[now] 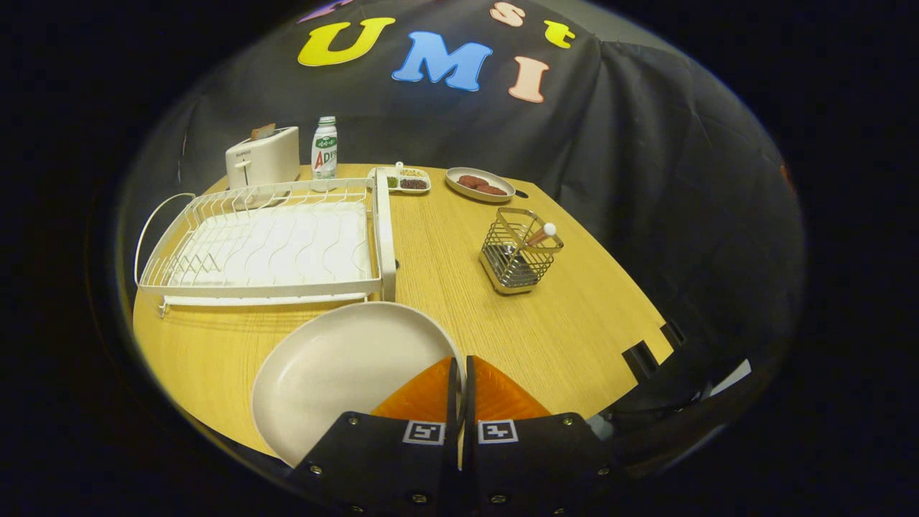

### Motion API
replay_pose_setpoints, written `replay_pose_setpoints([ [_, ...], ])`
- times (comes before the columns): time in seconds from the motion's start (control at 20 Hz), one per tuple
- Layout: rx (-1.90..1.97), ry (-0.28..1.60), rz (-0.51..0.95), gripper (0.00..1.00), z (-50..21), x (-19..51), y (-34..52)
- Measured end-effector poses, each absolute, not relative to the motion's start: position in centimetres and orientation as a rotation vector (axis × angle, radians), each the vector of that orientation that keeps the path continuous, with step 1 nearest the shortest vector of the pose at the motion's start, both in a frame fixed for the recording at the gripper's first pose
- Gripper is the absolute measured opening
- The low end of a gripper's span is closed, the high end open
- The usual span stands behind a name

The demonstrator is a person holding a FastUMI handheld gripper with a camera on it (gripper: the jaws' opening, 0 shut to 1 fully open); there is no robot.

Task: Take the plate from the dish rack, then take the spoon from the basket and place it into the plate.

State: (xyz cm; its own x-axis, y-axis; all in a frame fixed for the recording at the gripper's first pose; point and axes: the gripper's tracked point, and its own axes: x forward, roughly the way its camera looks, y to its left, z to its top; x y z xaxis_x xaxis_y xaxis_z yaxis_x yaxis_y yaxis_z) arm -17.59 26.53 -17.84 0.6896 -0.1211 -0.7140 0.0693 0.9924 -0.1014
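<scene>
**Plate gripped at its rim, spoon in the basket**

Cream-coloured and round, the plate sits at the near edge of the desk, just in front of the dish rack. The gripper has its two fingers drawn almost together, with only a thin slit between them, and the right-hand rim of the plate runs into that slit, so both fingers appear to pinch the rim. Whether the plate rests flat on the wood or is lifted a little cannot be told.

Behind the plate, toward the left side of the desk, stands the dish rack, a white wire frame over a white drip tray, with no dishes in it. To the right of the rack and well apart from the plate is the basket, a small square wire holder, and the spoon leans inside it with its white-tipped handle poking above the rim.

Along the far edge, from left to right, stand a white toaster, a bottle, a small divided tray and an oval dish of reddish-brown food.
</scene>
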Motion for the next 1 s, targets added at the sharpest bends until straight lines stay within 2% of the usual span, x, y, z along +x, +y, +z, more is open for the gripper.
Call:
replay_pose_setpoints([
  [0.35,-0.041,0.813,-0.106,0.02,-18.0,-17.4,26.2],
  [0.85,-0.034,0.707,-0.247,0.03,-12.9,-11.9,20.6],
  [0.9,-0.025,0.703,-0.267,0.08,-12.7,-11.5,20.0],
  [0.95,-0.011,0.696,-0.273,0.22,-12.4,-11.0,19.7],
  [1.0,-0.005,0.692,-0.287,0.23,-12.2,-10.5,19.2],
])
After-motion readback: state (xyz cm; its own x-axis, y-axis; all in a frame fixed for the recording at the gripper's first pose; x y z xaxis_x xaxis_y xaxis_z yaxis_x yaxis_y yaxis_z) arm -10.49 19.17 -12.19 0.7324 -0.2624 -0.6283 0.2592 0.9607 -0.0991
